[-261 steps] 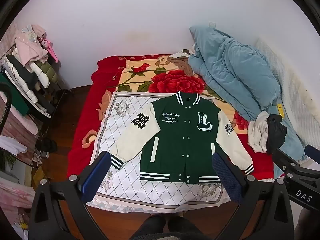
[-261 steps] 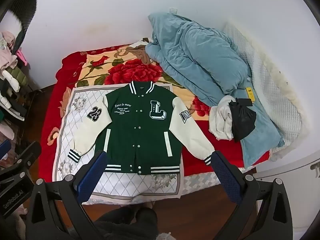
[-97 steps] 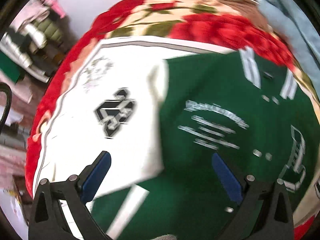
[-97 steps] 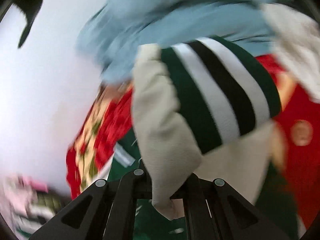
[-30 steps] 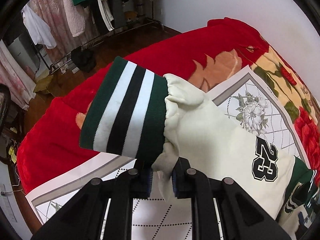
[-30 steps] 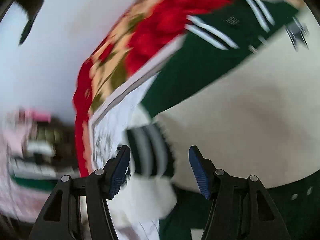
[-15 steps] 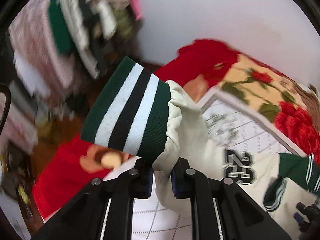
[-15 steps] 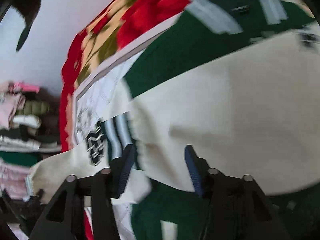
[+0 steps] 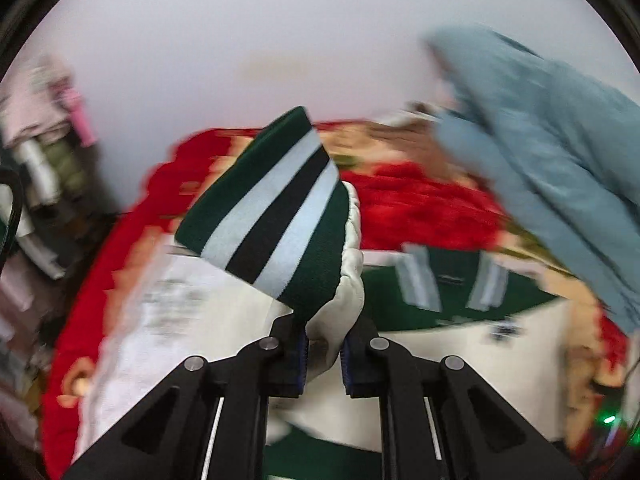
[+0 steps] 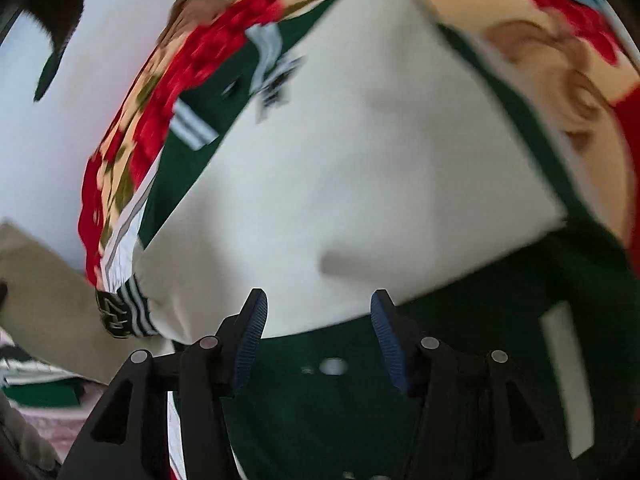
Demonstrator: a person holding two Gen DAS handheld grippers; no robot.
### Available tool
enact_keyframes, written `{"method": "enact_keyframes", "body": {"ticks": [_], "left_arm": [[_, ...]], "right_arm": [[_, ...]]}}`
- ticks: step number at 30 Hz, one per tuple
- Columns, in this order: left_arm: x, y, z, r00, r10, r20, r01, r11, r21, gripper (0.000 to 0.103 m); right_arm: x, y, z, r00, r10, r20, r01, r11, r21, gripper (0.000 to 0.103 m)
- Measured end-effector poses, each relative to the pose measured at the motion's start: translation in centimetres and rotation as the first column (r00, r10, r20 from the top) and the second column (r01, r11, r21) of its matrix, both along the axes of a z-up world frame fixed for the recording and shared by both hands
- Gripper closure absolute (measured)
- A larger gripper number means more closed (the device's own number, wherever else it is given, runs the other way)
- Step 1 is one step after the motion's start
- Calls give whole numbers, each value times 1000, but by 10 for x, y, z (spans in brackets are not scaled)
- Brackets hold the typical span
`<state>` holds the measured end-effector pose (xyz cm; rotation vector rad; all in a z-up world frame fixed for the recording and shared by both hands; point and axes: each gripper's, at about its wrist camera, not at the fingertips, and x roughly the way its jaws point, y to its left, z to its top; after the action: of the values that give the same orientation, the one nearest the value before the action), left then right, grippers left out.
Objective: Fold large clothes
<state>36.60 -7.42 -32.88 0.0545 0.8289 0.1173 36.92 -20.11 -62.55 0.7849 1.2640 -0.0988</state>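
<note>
**Inspector:** Left wrist view: your left tongs (image 9: 323, 354) are closed tight on the cream sleeve (image 9: 344, 300) of the varsity jacket (image 9: 460, 300), pinched just behind its striped cuff (image 9: 272, 208). The cuff stands up and away from the tongs, lifted clear of the bed (image 9: 420, 208).

**Operator:** And where does the rest of the jacket lie from that grip?

**Inspector:** Ahead and to your right. The green body with its striped collar (image 9: 416, 280) lies flat on the bed, and a cream band already lies across its chest; I judge that to be the other sleeve. The held sleeve's long axis runs from your tongs down toward the jacket's near shoulder, though the frame is blurred and that join is hidden.

**Operator:** What of the right side?

**Inspector:** In the right wrist view your right tongs (image 10: 316, 334) stand partly open and hold nothing. They hover close above the jacket front (image 10: 332, 408), right at the lower edge of the laid sleeve (image 10: 360, 168); whether they touch it I cannot tell. That sleeve runs crosswise, its cuff (image 10: 132, 312) at the far left.

**Operator:** So which hand carries the coming move?

**Inspector:** In my judgement, the left. The sleeve is already in it, and the chest lies to its right, so you would swing the cuff rightward across the body.
</note>
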Motion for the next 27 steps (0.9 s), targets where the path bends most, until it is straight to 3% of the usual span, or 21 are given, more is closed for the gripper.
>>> {"method": "enact_keyframes", "body": {"ticks": [4,8,13,15,17,18,19,23,27], "left_arm": [[11,-107,-24,981,-178,-74,173,982,-77,95],[13,-197,-66,924,-341,-176,333,940,-71,95],[19,-251,-111,847,-415,-333,417,906,-68,90],[17,-255,-118,837,-419,-353,422,904,-73,87],[13,-256,-117,834,-429,-347,425,900,-91,68],[13,-253,-115,827,-441,-349,428,896,-117,29],[14,-249,-113,821,-452,-349,428,892,-148,0],[11,-229,-99,842,-426,-329,390,904,-174,0],[0,-179,-87,888,-321,-329,283,946,-159,0]], "right_arm": [[-28,-51,-5,997,-77,-15,76,997,-15,47],[-55,-100,-13,990,-137,-44,135,990,-41,47],[-82,-143,-24,983,-169,-79,163,984,-67,47],[-90,-154,-25,981,-177,-75,173,984,-51,47],[-94,-160,-22,982,-174,-69,170,984,-55,47],[-96,-164,-19,983,-170,-70,166,984,-67,45],[-98,-166,-17,984,-169,-64,165,984,-66,40],[-101,-172,0,984,-177,-28,176,984,-35,37],[-105,-183,15,984,-178,-9,178,984,-9,36]]}}
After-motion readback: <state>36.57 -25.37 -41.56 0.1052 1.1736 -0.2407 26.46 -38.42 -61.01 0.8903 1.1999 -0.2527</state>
